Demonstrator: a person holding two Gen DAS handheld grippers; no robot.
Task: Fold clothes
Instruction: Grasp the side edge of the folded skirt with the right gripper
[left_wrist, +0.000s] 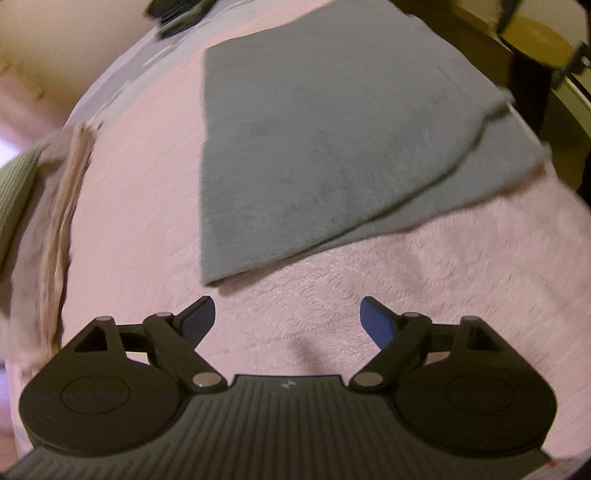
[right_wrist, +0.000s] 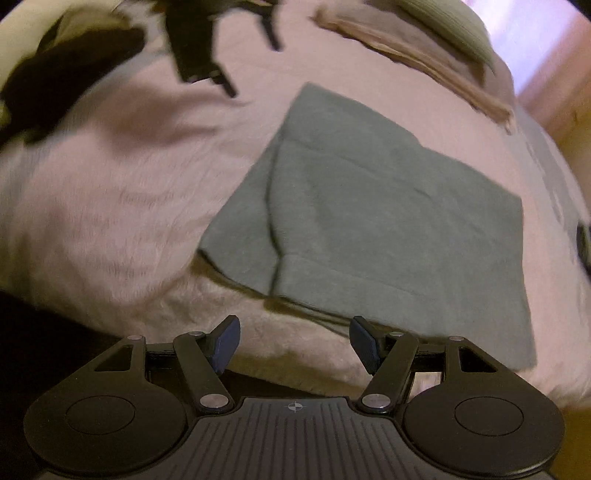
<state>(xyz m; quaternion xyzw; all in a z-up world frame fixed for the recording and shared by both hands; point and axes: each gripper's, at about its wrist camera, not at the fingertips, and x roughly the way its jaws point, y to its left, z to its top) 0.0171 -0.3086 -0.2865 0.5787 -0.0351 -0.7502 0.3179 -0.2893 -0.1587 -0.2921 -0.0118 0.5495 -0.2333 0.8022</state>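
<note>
A grey-green garment (left_wrist: 332, 147) lies folded flat in a rough rectangle on a pink fleecy bedspread (left_wrist: 140, 206). In the left wrist view my left gripper (left_wrist: 287, 318) hovers open just short of the garment's near corner, nothing between its blue pads. The right wrist view shows the same garment (right_wrist: 388, 221) with a folded flap along its left side. My right gripper (right_wrist: 294, 341) stands open at the garment's near edge, its right pad over the cloth's hem and not holding it. The other gripper (right_wrist: 199, 40) shows blurred at the top of that view.
A stack of folded beige and olive clothes (left_wrist: 40, 206) lies at the bedspread's left side, also seen as the stack (right_wrist: 424, 48) at the far right. A dark bundle (right_wrist: 62, 70) sits at the far left. Dark furniture (left_wrist: 535, 55) stands past the bed's right edge.
</note>
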